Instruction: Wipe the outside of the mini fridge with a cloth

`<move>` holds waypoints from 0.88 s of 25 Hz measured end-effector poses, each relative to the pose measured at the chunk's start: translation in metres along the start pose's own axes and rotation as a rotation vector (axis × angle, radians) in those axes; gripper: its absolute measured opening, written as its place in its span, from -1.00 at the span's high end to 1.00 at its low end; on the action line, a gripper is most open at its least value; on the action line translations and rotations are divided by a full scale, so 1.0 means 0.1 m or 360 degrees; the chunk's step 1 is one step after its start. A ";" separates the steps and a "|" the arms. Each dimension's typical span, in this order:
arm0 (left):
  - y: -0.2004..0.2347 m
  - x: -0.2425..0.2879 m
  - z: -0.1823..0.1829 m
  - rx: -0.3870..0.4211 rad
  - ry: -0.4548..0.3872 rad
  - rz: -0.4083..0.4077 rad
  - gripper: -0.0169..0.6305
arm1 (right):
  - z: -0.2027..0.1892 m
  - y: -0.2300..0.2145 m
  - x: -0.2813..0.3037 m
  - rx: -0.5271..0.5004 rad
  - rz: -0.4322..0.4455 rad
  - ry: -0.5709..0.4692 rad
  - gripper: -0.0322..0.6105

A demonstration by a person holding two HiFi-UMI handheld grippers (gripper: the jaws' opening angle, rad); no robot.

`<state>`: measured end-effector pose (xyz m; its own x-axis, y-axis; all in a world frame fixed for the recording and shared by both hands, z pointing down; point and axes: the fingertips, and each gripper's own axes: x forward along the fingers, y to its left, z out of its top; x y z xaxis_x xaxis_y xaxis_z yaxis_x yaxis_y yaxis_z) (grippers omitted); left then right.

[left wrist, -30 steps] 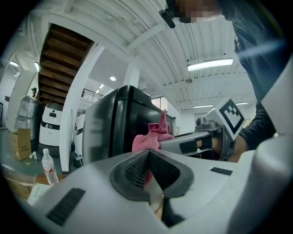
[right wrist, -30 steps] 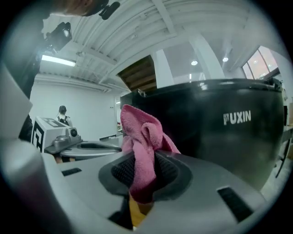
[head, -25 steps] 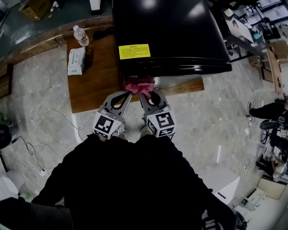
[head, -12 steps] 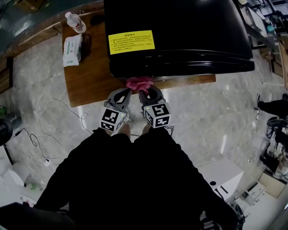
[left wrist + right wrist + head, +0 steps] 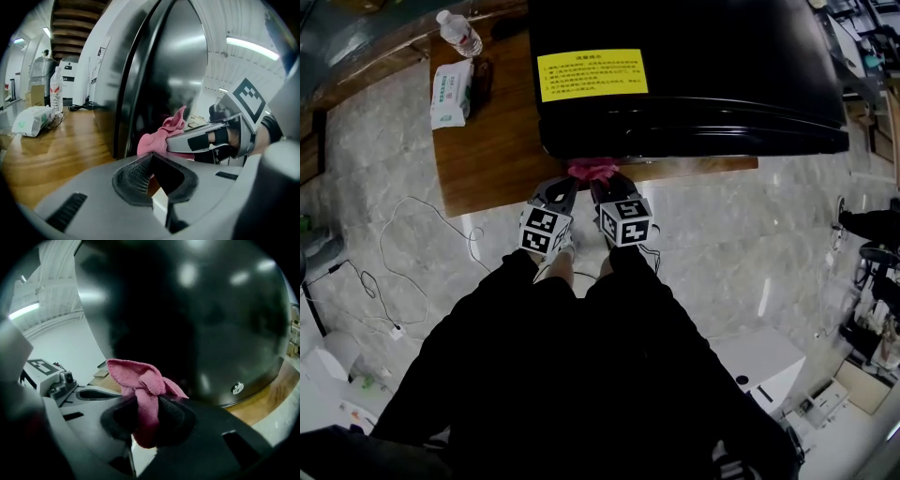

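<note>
A glossy black mini fridge [image 5: 684,84] with a yellow label stands on a low wooden table [image 5: 487,159]. My right gripper [image 5: 602,186] is shut on a pink cloth [image 5: 592,170], which sits against the lower part of the fridge's front. From the right gripper view the cloth [image 5: 143,390] bunches out between the jaws, right before the dark door [image 5: 197,319]. My left gripper [image 5: 558,190] hangs just left of it, shut and holding nothing; its view shows the pink cloth [image 5: 161,136] and the fridge door [image 5: 164,70] ahead.
A water bottle [image 5: 458,33] and a white packet of wipes [image 5: 449,94] lie on the table's left part. A white cable [image 5: 412,253] trails over the marble floor at left. The person's dark-clad legs [image 5: 572,375] fill the lower middle. Clutter stands far right.
Both grippers have moved closer to the fridge's front with the cloth, and the head has leaned forward, so the fridge fills more of the view.
</note>
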<state>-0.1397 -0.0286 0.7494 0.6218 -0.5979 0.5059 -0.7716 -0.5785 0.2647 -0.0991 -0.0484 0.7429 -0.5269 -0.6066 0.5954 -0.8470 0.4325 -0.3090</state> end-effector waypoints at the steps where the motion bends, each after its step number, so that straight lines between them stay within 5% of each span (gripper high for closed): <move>1: 0.02 0.00 -0.01 -0.0004 0.0015 -0.0012 0.93 | -0.01 0.00 0.02 0.0011 0.0015 0.0019 0.64; 6: -0.13 -0.50 0.34 0.0118 -0.0047 -0.0104 0.93 | 0.21 0.27 -0.38 -0.0100 0.0164 0.0006 0.64; 11: -0.48 -1.23 0.89 0.0347 -0.0230 -0.0207 0.93 | 0.72 0.68 -1.12 -0.0237 0.0210 -0.0242 0.63; 22: -1.89 -1.30 2.44 0.0505 -0.0724 -0.0488 0.93 | 1.96 0.08 -2.89 -0.0391 -0.0087 -0.0843 0.64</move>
<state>-0.0423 0.0230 0.4339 0.8570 -0.5146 0.0277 -0.5153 -0.8555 0.0505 0.0323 -0.0005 0.4228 -0.4996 -0.8557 0.1344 -0.8662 0.4948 -0.0699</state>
